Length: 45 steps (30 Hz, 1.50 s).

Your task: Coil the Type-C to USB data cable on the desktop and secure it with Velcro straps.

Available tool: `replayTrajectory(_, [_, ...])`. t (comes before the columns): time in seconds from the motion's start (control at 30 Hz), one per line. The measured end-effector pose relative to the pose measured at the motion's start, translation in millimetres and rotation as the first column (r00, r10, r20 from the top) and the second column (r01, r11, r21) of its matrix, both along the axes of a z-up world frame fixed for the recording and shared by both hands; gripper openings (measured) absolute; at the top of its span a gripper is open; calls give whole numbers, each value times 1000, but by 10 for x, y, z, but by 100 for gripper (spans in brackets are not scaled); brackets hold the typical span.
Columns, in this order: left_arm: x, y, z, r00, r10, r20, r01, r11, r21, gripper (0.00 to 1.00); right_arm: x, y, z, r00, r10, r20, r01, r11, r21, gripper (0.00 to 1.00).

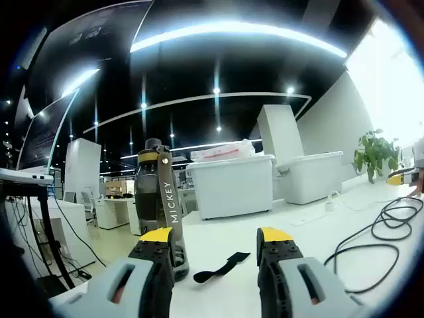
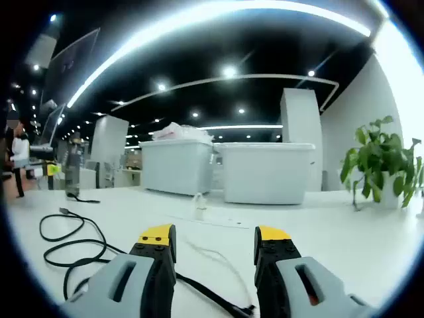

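Hovering low over desk (image 2: 344, 245), both grippers, left (image 1: 217, 240) and right (image 2: 215, 237), gaping empty; cable (image 2: 66, 242) sprawling loose, strap (image 1: 222, 266) lying near left, awaiting coiling.

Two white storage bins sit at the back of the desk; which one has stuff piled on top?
In the right gripper view, the left bin carries a heap of crumpled white material on its lid; the right bin beside it has a bare lid.

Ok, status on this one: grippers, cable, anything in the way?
Left gripper open, empty, facing the Velcro strap. Right gripper open, empty. Black cable loose on the desk, uncoiled. Water bottle close beside the strap.
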<state>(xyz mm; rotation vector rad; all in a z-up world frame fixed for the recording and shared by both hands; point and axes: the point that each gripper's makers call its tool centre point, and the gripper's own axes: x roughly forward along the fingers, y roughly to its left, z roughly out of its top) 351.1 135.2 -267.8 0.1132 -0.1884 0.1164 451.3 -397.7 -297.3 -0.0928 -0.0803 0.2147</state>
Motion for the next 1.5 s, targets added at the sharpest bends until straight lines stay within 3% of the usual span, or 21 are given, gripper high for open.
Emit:
replayTrajectory(0.03, [2,-37,8,1000,-10,1,10,1000,7,50,-45,-85,68,1000,-19,4,19,998,56,42])
replayTrajectory(0.1, [-4,-133,46,999,-34,13,33,999,28,50,-169,-107,326,996,5,86,-16,990,137,43])
replayTrajectory(0.2, [-6,-206,47,999,-49,9,49,998,43,50,-302,-63,461,994,10,107,-27,986,162,45])
replayTrajectory(0.3, [-4,-260,-19,998,-68,-14,67,998,-12,50,-446,0,551,987,17,159,-46,982,182,49])
replayTrajectory(0.33, [-7,-279,-58,997,-74,-33,72,996,-45,51,-495,20,551,984,20,176,-50,984,170,50])
replayTrajectory(0.4, [-11,-306,-52,995,-93,-32,91,994,-66,53,-528,61,513,990,33,138,-58,982,179,50])
replayTrajectory(0.87, [49,-429,-161,992,-107,-60,108,994,14,53,-511,323,274,991,114,75,-124,981,149,51])
replayTrajectory(1.33, [79,-580,-227,986,-150,-72,153,988,32,53,-532,447,216,986,156,62,-162,979,120,50])
replayTrajectory(1.5, [94,-570,-244,985,-158,-75,159,987,11,54,-547,495,196,984,171,58,-176,979,101,50])
